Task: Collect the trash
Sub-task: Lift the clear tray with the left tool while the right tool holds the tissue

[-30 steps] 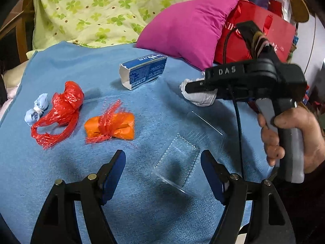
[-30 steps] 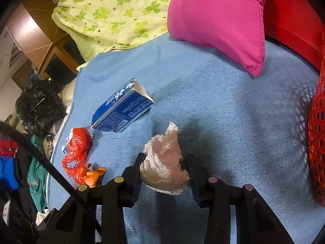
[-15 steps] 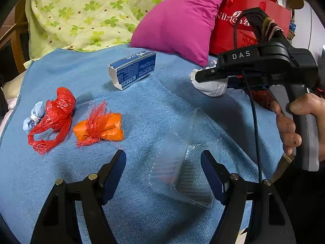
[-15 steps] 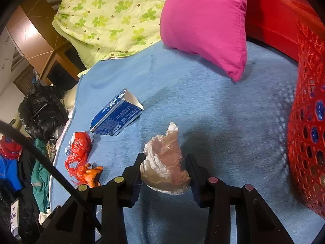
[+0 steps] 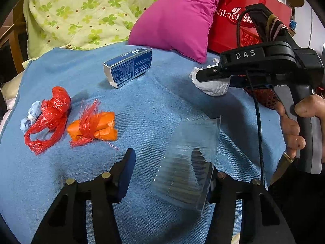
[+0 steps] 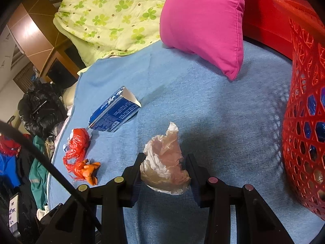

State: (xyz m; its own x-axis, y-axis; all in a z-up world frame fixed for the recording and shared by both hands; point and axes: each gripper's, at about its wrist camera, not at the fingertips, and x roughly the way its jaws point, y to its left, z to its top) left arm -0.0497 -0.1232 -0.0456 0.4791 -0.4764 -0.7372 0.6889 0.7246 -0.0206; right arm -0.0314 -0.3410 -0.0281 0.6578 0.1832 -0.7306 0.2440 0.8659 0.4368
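Note:
My right gripper is shut on a crumpled whitish plastic wrapper and holds it above the blue blanket, left of a red mesh basket. The same gripper and wrapper show in the left wrist view. My left gripper is open. A clear ribbed plastic tray stands tilted between its fingers, leaning on the right one. A blue carton, an orange bundle and a red bag knot lie on the blanket.
A magenta pillow and a green clover quilt lie at the back. A red paper bag stands behind the pillow. A black bag and clothes lie beyond the blanket's left edge.
The clear tray has tipped up from flat and come between my left fingers. My right gripper has carried the wrapper rightward, nearer the red basket.

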